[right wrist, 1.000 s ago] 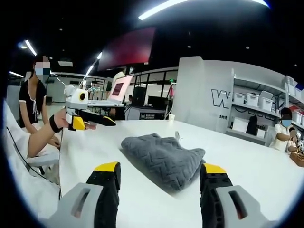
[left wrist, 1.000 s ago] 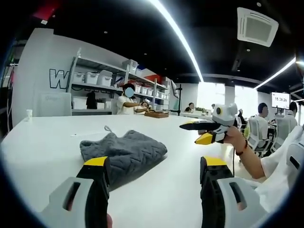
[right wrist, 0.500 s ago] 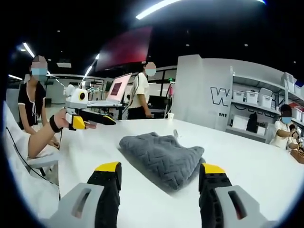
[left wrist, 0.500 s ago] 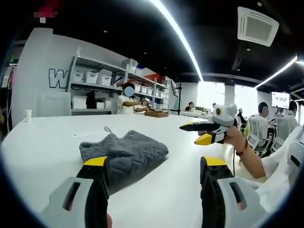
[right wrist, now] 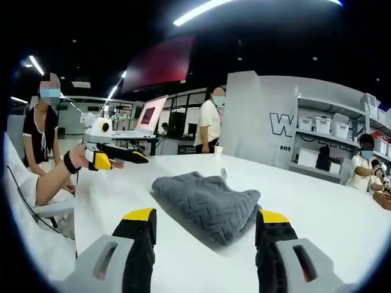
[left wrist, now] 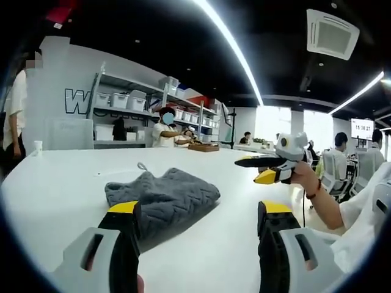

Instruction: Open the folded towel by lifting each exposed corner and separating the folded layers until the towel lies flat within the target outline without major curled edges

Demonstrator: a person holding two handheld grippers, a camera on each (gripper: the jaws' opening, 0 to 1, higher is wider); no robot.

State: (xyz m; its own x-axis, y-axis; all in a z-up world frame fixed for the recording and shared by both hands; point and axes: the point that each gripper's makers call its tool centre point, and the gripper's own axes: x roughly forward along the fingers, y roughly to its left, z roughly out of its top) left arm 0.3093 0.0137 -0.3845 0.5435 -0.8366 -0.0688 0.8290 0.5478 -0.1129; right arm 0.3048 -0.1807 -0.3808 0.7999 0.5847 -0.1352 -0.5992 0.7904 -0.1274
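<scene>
a folded grey towel [left wrist: 162, 198] lies bunched on the white table [left wrist: 55, 183] ahead of me, its small loop toward the far side. my left gripper [left wrist: 198, 235] and right gripper [right wrist: 204, 238] hover above the near edge, both with jaws spread wide and holding nothing, well apart from the cloth.

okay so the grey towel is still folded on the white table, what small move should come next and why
Probably lower the left gripper toward the near edge of the folded grey towel to pinch a corner. Both grippers are open and hover clear of it, the right gripper too, and the towel lies bunched on the white table.
</scene>
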